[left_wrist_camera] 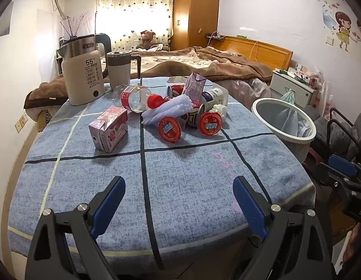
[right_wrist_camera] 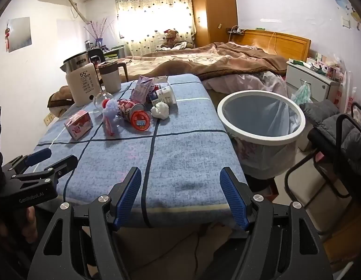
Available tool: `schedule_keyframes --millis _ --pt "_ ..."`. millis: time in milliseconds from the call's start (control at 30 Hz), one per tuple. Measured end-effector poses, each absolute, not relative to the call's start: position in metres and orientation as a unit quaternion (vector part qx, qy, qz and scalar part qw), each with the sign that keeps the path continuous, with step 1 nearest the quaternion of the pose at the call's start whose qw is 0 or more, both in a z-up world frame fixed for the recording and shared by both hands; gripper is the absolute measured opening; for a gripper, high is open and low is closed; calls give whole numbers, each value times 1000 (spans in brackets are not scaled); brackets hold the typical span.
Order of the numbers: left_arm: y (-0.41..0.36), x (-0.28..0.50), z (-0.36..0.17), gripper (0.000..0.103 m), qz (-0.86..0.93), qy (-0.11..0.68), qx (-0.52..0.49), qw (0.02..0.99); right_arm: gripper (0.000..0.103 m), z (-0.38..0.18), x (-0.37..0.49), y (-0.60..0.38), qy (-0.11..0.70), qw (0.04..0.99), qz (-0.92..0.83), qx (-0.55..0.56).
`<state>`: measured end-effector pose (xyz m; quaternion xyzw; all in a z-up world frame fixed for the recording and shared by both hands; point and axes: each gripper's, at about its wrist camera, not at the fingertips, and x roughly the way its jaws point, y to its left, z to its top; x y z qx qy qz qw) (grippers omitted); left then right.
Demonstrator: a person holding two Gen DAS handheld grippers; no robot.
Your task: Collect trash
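A heap of trash lies at the far half of the blue checked tablecloth (left_wrist_camera: 192, 163). It includes a pink carton (left_wrist_camera: 109, 128), a clear bottle (left_wrist_camera: 136, 98) with a red cap, two red-lidded cups (left_wrist_camera: 170, 128), a lavender plastic wrap (left_wrist_camera: 166, 109), a purple carton (left_wrist_camera: 195, 86) and a crumpled tissue (right_wrist_camera: 160, 112). A white-rimmed bin (right_wrist_camera: 259, 138) with a liner stands off the table's right side. My left gripper (left_wrist_camera: 178, 180) hovers open over the near part of the cloth, well short of the heap. My right gripper (right_wrist_camera: 180, 171) is open over the near right corner, with nothing between its fingers.
A white kettle (left_wrist_camera: 83, 79) and a grey lidded mug (left_wrist_camera: 121, 70) stand at the table's far left. A bed (right_wrist_camera: 215, 63) lies behind the table. A black chair (right_wrist_camera: 339, 140) with a grey jacket sits right of the bin. A nightstand (right_wrist_camera: 308, 81) stands by the wall.
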<state>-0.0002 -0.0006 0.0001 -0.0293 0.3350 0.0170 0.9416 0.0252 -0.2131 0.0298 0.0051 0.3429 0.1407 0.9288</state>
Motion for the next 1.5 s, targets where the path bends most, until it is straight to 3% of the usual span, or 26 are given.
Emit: schedule_keyframes --millis 1500 --pt "-1 0 5 95 14 333 -34 942 70 31 25 -211 341 930 136 -2"
